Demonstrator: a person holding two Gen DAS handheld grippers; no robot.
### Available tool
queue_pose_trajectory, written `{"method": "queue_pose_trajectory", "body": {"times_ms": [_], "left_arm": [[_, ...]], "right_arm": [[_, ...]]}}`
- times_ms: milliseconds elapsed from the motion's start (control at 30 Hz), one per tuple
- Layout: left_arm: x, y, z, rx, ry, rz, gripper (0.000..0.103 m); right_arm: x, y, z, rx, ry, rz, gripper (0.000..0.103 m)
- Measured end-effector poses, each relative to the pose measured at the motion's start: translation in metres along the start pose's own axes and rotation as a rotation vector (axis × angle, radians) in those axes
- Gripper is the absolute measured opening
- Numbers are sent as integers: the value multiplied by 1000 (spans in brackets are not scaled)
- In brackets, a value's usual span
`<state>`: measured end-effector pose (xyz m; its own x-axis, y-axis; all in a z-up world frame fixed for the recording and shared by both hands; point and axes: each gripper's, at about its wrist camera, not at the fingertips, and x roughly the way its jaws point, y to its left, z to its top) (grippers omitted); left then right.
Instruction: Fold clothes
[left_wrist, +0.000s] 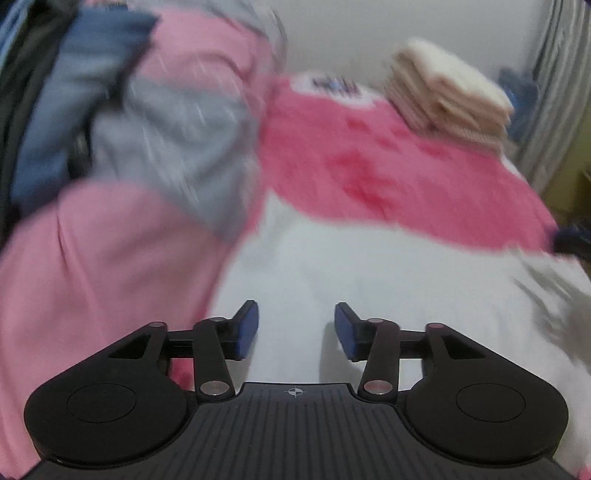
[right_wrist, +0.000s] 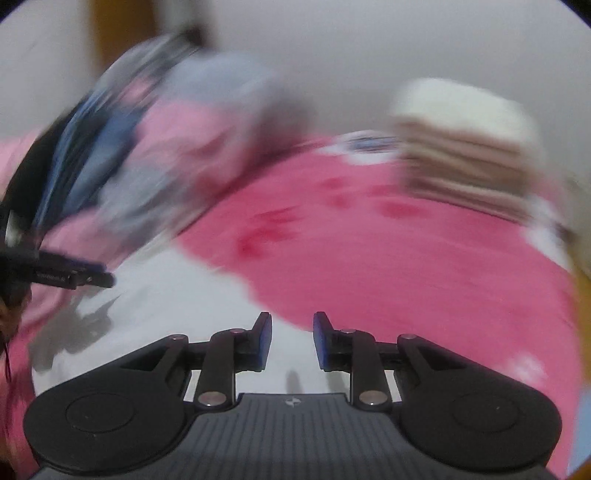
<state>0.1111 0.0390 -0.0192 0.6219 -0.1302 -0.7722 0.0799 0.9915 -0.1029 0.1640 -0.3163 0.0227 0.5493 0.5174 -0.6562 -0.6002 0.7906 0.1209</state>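
Both my grippers parted, empty: clothes pile lies at 10 o'clock, left gripper nearer than right gripper.

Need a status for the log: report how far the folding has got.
Done: a folded beige stack sits on the bed. In hand: nothing; left gripper and right gripper are open and empty. Left: the unfolded clothes pile.
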Motion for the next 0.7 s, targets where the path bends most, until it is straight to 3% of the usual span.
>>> {"method": "queue_pose_trajectory", "body": {"times_ms": [133, 400, 700], "left_arm": [[2, -6, -30, 44, 18, 51, 47], [-3, -2, -42, 61, -25, 45, 49], [-3, -2, -48, 74, -53, 40, 50]], "right_arm": [[57, 31, 17, -223, 94, 42, 26], [98, 81, 15, -526, 181, 53, 26], [112, 91, 17, -574, 183, 35, 24]]}}
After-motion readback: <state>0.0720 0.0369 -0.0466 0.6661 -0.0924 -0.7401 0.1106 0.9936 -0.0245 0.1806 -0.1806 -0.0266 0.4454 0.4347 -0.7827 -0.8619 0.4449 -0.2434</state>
